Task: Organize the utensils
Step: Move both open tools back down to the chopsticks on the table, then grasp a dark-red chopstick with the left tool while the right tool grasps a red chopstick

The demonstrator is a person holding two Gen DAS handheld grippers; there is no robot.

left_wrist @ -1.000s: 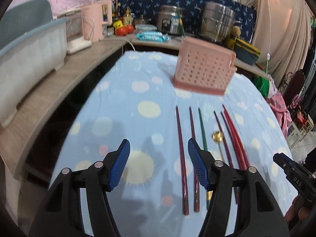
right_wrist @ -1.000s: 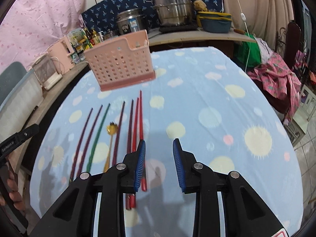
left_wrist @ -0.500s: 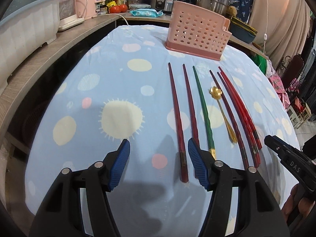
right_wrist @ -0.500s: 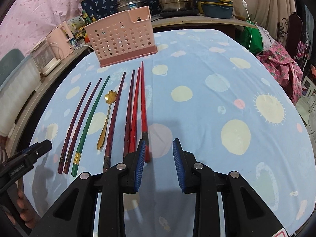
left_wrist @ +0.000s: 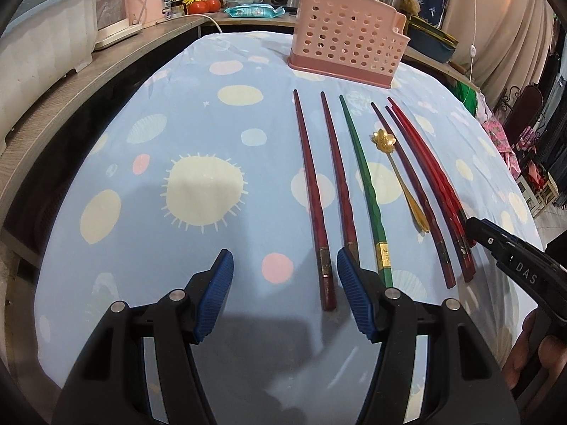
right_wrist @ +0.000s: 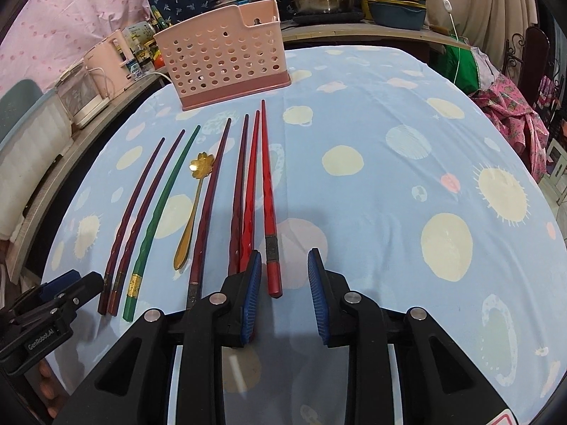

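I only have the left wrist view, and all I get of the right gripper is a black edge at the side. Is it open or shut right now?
Observer: Open. In the right wrist view, the right gripper shows a clear gap between its blue pads and holds nothing.
Operator: Is anything lined up in that gap?
Observer: Yes. The butt end of the outermost red chopstick lies between the pads, flat on the tablecloth.
Operator: The red ones look bunched from here. Is that one separate?
Observer: At the butt end, yes. The second red chopstick lies apart from it and runs behind the gripper's left finger.
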